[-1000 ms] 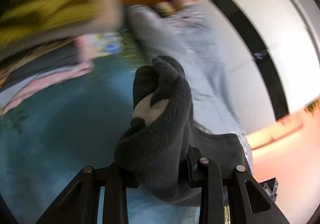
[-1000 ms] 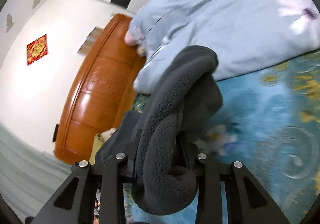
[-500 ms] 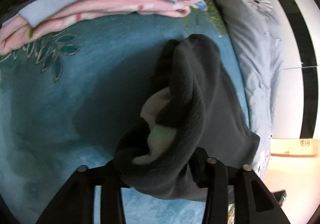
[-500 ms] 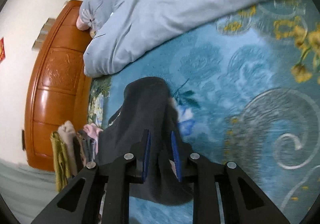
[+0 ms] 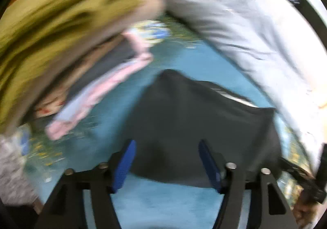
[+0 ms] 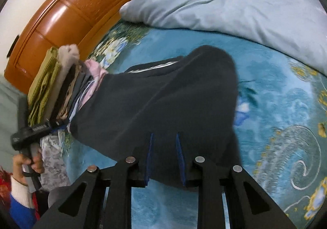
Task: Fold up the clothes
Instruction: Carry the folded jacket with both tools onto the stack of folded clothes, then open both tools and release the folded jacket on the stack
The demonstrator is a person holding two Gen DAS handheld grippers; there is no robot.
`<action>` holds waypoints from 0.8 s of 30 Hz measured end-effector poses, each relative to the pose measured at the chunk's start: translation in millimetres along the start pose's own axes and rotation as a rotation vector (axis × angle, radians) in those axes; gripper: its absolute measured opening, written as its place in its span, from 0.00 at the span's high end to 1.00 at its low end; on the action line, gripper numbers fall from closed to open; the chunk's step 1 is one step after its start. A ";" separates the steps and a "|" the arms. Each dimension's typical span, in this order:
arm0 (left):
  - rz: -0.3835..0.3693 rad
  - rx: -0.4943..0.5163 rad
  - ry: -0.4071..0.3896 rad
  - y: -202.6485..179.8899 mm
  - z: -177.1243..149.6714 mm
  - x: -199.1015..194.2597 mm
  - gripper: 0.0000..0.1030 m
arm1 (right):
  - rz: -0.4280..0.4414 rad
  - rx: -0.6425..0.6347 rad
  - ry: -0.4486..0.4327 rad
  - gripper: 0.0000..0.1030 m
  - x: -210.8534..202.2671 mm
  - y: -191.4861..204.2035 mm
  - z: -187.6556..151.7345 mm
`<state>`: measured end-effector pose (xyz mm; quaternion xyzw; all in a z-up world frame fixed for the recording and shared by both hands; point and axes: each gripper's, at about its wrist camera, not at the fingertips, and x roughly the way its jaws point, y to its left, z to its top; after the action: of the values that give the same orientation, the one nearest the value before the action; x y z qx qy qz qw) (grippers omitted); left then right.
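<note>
A dark grey fleece garment [image 5: 196, 122] lies folded flat on the teal bed cover [image 5: 163, 204]; it also shows in the right wrist view [image 6: 163, 102]. My left gripper [image 5: 166, 147] is open, its blue pads apart just over the garment's near edge, holding nothing. My right gripper [image 6: 164, 139] is open a little, its pads over the garment's near edge with dark cloth showing between them; no grip is visible. The left wrist view is blurred by motion.
A stack of folded clothes [image 6: 61, 85], olive green on top, stands left of the garment by the wooden headboard [image 6: 71, 8]. A pale blue duvet [image 6: 235, 4] lies along the far side. The hand with the left gripper's handle [image 6: 30, 133] shows at left.
Both grippers have let go of the grey garment, which was bunched in them and now lies flat on the bed. Both have opened and drawn back to its near edge.
</note>
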<state>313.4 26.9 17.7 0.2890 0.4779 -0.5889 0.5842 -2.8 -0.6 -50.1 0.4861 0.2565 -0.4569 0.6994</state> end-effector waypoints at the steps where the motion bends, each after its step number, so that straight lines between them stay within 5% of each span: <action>1: -0.028 0.017 0.016 -5.3 -0.7 5.9 0.30 | -0.007 -0.016 0.004 0.76 2.6 3.9 -0.3; 3: -0.009 0.016 0.082 -5.5 -3.9 30.3 0.30 | -0.025 -0.038 0.010 0.76 6.4 7.9 -1.2; 9: -0.007 -0.223 0.248 38.5 -11.0 78.9 0.30 | -0.148 0.009 0.075 0.71 26.0 -27.8 -5.6; 16: -0.038 -0.195 0.011 -13.9 -5.0 12.7 0.30 | -0.124 0.063 0.066 0.71 22.3 -32.3 -5.0; 19: -0.142 -0.170 -0.079 -62.5 -18.2 -14.3 0.27 | -0.115 0.039 0.046 0.69 10.6 -24.0 -16.2; 24: -0.208 -0.139 -0.131 -126.8 -63.3 -0.2 0.13 | -0.156 0.012 0.014 0.57 -10.9 -24.3 -49.2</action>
<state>177.3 66.3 22.6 0.1580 0.5057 -0.6293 0.5686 -25.1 46.0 -71.7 0.4721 0.2958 -0.5080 0.6569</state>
